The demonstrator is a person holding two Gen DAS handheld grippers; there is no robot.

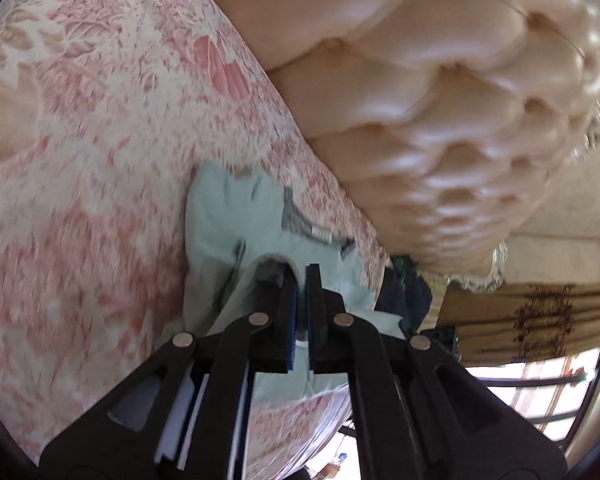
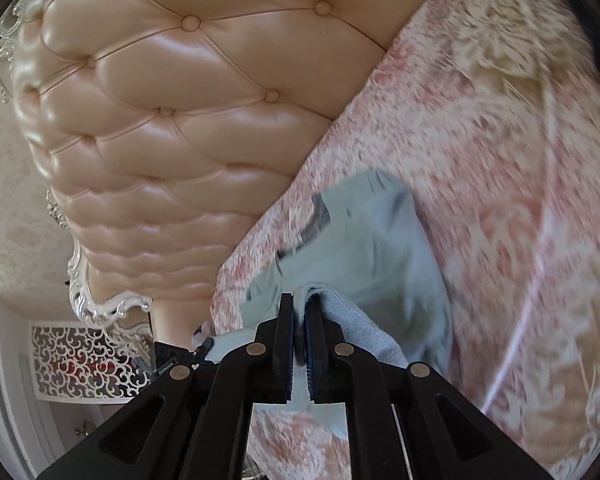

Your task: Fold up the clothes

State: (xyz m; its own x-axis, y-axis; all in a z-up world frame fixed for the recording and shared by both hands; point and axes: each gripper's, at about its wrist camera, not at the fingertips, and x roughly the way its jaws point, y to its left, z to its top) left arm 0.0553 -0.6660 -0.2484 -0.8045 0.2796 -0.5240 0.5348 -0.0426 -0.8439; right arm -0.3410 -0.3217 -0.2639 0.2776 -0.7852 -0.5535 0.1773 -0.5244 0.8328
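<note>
On the bed [image 1: 80, 200], the pale green garment [image 1: 236, 216] lies limp and light; left gripper [image 1: 302, 276] and right gripper [image 2: 299, 304] each pinch a bunched edge, best held there.

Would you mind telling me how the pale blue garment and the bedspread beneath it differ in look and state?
The pale blue garment is plain with a few dark marks, while the bedspread carries a pink floral print. The garment is bunched, with its edge pinched in the left gripper and the right gripper; the bedspread lies spread and ungripped. It is far larger than the garment. Both are soft cloth.
</note>
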